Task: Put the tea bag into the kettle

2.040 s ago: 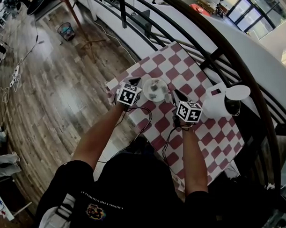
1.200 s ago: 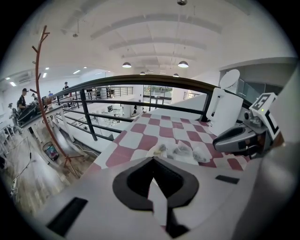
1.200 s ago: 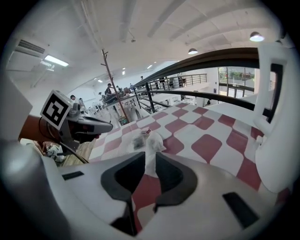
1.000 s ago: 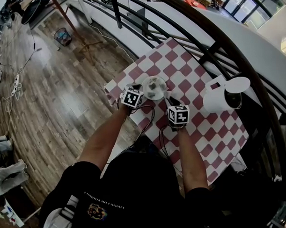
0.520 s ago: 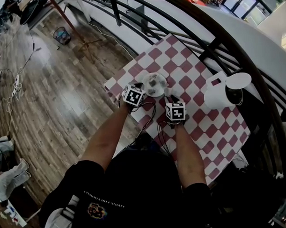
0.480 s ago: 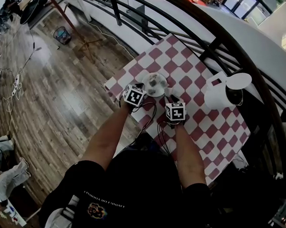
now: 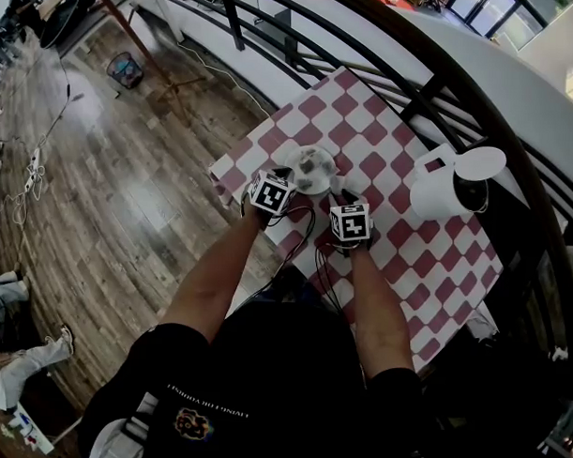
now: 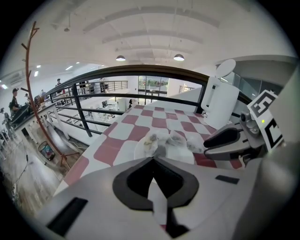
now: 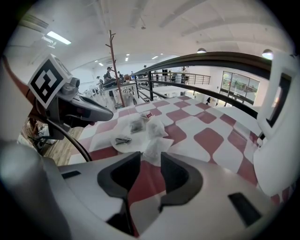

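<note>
Several tea bags (image 8: 171, 139) lie on a white plate (image 7: 312, 168) on the checked table. One tea bag (image 9: 156, 146) hangs over the plate's rim, just ahead of my right gripper (image 9: 150, 166). Its jaws have just been opening and stand open with only tablecloth between them. My left gripper (image 8: 152, 161) is shut and empty at the plate's near left edge (image 8: 139, 151). The white kettle (image 7: 447, 189) stands at the right with its lid up, apart from both grippers. In the head view the left gripper (image 7: 281, 179) and right gripper (image 7: 344, 197) flank the plate.
A dark curved railing (image 7: 432, 78) runs along the table's far side, close behind the kettle (image 8: 220, 105). The table's left edge (image 7: 235, 154) drops to a wooden floor far below. Checked cloth (image 7: 407, 265) lies bare between the plate and the kettle.
Over two seconds my right gripper drew left and back from beside the kettle to the plate's near right edge. The left gripper edged closer to the plate. Both hardly moved in the last half second.
</note>
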